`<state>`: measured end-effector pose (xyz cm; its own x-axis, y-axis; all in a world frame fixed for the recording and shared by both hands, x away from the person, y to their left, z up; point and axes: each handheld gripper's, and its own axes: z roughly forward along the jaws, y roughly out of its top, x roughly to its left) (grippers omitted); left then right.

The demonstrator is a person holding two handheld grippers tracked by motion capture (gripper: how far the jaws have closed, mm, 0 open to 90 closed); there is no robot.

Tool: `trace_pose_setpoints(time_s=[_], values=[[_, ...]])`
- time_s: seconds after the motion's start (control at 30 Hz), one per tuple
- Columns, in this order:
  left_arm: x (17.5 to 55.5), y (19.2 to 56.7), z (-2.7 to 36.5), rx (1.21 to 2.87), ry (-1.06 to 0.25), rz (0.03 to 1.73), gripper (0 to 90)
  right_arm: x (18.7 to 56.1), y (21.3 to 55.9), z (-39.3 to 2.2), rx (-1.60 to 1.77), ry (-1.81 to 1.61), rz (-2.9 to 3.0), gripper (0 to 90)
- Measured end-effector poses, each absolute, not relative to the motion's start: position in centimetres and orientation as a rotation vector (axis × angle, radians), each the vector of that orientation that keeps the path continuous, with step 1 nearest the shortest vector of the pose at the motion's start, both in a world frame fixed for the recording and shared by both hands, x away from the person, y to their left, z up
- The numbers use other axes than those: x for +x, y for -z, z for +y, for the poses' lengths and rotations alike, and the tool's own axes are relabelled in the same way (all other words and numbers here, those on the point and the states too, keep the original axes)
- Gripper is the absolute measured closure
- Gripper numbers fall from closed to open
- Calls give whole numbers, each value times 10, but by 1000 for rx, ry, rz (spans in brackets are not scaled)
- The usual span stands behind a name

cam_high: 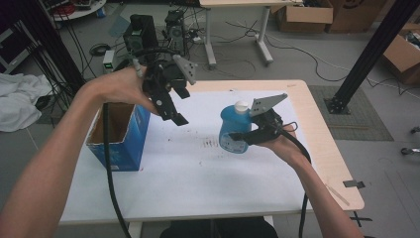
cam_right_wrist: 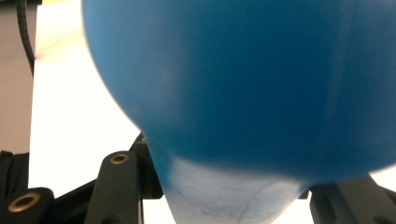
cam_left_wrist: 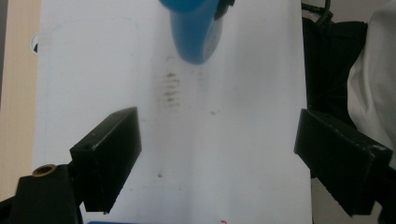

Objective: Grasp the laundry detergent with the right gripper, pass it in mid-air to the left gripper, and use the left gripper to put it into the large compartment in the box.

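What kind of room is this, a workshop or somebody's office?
Most likely a lab or workshop for recording handling tasks. Cables trail over the floor, computer towers stand behind the table, cardboard boxes sit about, and a black metal frame post rises beside it.

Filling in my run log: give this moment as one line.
right gripper: shut on blue bottle, upright | left gripper: open, raised beside blue box | white sheet: smudged

Bottle right of centre, box at the left edge.
The bottle [cam_high: 234, 130] is over the sheet [cam_high: 193, 163] covering the table [cam_high: 324, 148], clamped in the right gripper [cam_high: 247, 136]. The box [cam_high: 119, 134] sits left of it; the left gripper [cam_high: 171, 106] hangs between them, above the sheet.
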<state>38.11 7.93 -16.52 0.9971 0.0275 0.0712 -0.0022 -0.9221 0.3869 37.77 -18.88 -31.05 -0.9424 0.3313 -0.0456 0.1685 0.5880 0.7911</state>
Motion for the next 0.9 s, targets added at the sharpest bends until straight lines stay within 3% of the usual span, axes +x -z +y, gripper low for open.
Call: trace_pose_setpoints(time_s=[0.3,0.9], values=[[387,171,45,2785,-80,-62,152,378,311,-166,278,-1265,2706,468],[400,200,4,2856,-12,-36,152,383,312,-153,211,-1304,2737,468]])
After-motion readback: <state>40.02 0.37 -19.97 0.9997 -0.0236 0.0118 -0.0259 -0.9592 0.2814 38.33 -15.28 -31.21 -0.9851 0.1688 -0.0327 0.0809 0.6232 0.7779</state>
